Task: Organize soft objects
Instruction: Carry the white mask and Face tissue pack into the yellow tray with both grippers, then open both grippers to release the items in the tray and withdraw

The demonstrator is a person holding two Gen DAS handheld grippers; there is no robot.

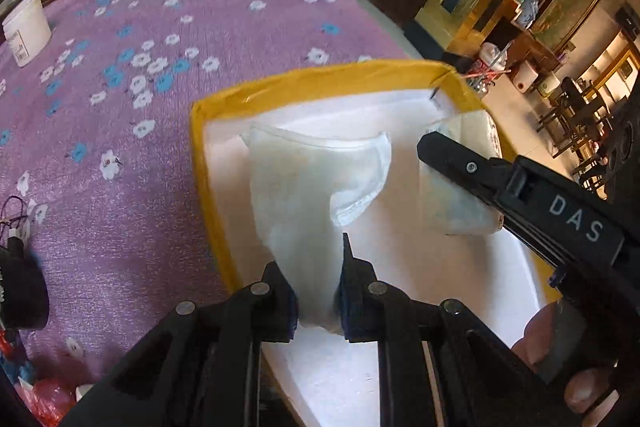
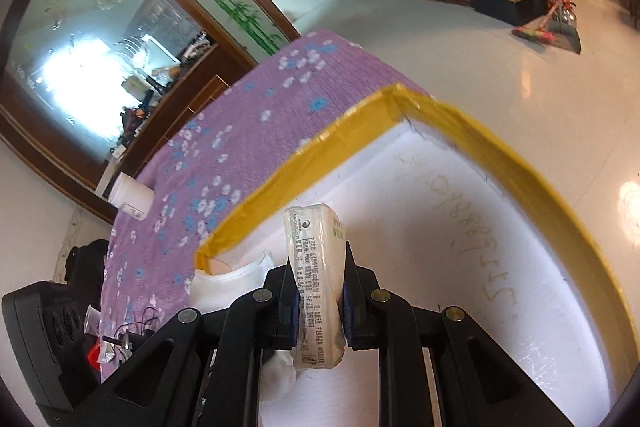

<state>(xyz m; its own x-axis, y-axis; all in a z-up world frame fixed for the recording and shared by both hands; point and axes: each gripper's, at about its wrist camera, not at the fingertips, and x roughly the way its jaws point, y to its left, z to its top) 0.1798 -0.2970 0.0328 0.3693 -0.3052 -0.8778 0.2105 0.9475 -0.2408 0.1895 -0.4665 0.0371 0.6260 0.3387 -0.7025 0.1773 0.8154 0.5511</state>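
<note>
the left gripper (image 1: 318, 291) is closed on a white cloth (image 1: 304, 187), its jaws pinching the lower end so the fabric stands up and fans out above the fingers (image 1: 352, 287). the cloth hangs inside a white foam box (image 1: 460, 267) whose rim is wrapped in yellow tape (image 1: 320, 79). the box sits on a table covered by a purple cloth (image 1: 160, 107) printed with white and blue flowers, near the table's edge. a white tub (image 1: 26, 27) stands far off on the same cover, well apart from the box.

the right gripper (image 2: 316, 301) is clamped on a tissue pack (image 2: 316, 267), a soft wrapped packet with printed text down its side. the jaws press it from both sides and it stands nearly upright between them, over the inside of the box (image 2: 460, 247). in the left wrist view the right gripper (image 1: 436, 151) reaches in from the right with the pack (image 1: 452, 203) beneath its finger, just beside the cloth but apart from it. a bare hand (image 1: 560, 355) grips that tool's handle at the lower right.

in the right wrist view the cloth (image 2: 232, 283) shows to the left of the pack, against the box's near corner. faint writing runs along the box's inner wall. the purple cover (image 2: 248, 131) and the tub (image 2: 132, 197) lie beyond the box. a black device (image 2: 44, 339) sits at the lower left, with small clutter beside it.
</note>
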